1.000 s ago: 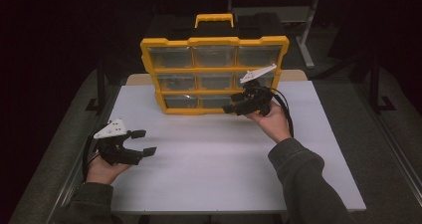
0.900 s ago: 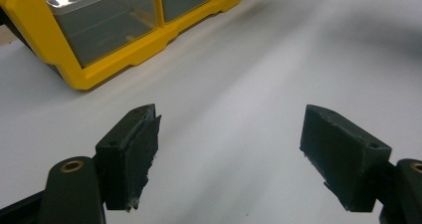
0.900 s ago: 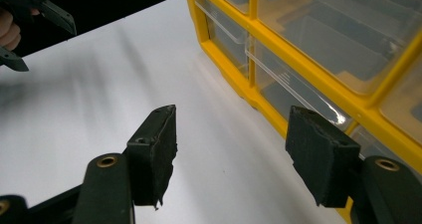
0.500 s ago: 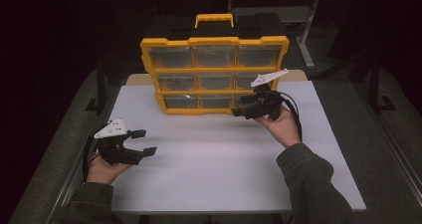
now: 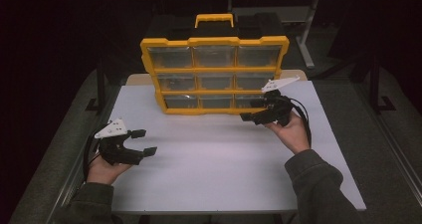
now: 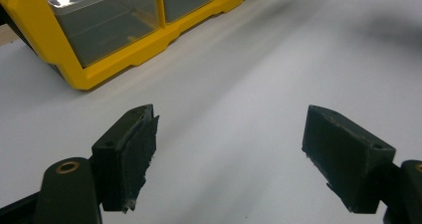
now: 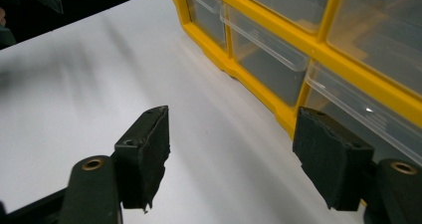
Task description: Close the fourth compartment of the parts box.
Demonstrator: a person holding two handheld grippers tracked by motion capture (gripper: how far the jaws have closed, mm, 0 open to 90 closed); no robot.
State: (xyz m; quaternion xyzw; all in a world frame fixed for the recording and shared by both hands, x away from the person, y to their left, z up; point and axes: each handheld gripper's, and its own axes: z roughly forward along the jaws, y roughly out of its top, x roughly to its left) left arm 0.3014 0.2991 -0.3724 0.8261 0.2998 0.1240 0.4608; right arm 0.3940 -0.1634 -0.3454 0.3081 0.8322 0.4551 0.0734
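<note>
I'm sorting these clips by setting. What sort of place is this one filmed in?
Probably a workshop or lab recording bench, dimly lit. A yellow parts organizer with clear drawers stands upright on a plain white table, a person holds the left gripper and right gripper, and metal stand legs rise behind.

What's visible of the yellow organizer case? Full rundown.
The yellow organizer case looks like plastic, with a yellow frame, a yellow carry handle on top and black backing behind. Its front holds nine clear drawers in three rows of three; contents cannot be made out. It stands upright, leaning slightly back, at the far edge of the white table, its base resting on it. The right gripper sits open by its lower right corner; contact cannot be told.
</note>
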